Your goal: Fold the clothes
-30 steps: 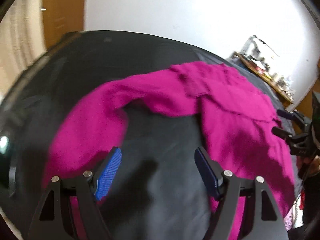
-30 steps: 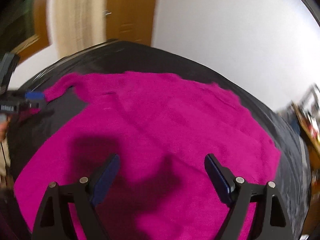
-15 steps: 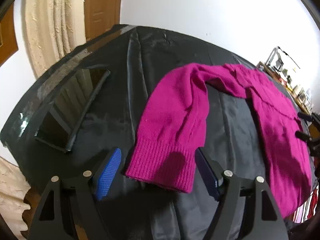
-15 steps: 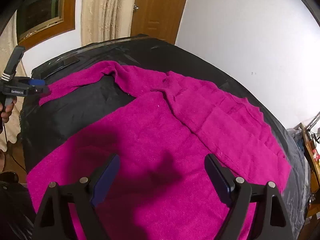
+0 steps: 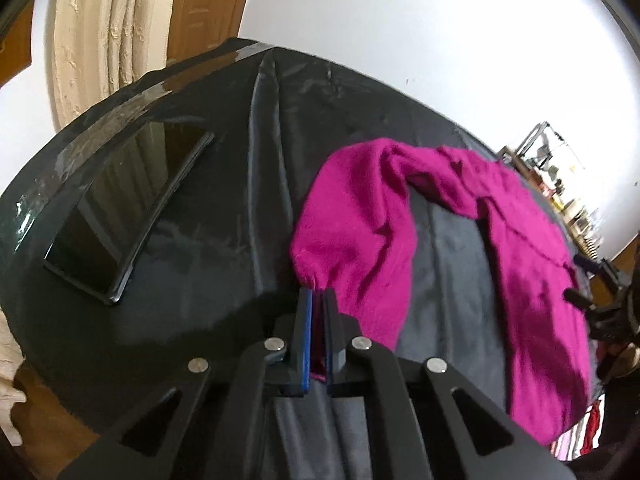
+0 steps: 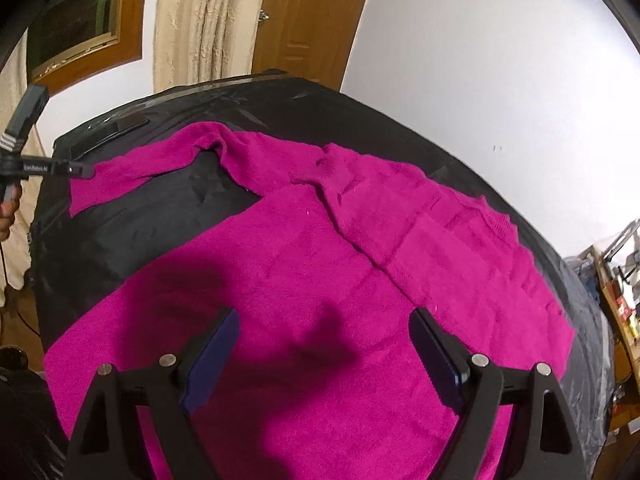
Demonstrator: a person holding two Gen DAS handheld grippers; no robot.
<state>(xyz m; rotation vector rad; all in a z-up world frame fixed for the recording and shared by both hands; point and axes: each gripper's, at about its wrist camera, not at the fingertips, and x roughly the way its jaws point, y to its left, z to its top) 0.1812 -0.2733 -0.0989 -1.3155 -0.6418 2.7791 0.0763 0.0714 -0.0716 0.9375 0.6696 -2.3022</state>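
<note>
A magenta knit sweater [image 6: 328, 264] lies spread on a black-covered table [image 6: 132, 208]. Its left sleeve [image 5: 356, 224] curves toward me in the left wrist view. My left gripper [image 5: 317, 300] is shut on the sleeve's cuff, which is pinched between the blue pads and lifted slightly. It also shows in the right wrist view [image 6: 86, 169], holding the sleeve end at the far left. My right gripper [image 6: 324, 344] is open and empty, hovering over the sweater's body near its lower hem.
A black phone or tablet [image 5: 120, 216] lies on the table's left part. A wooden door [image 6: 304, 20] and cream curtain [image 6: 196, 20] stand behind. Cluttered shelves [image 6: 616, 292] are at the right, beyond the table edge.
My left gripper has closed on the sleeve cuff, which lay flat between its open fingers half a second ago. The right gripper has stayed open over the sweater's body.
</note>
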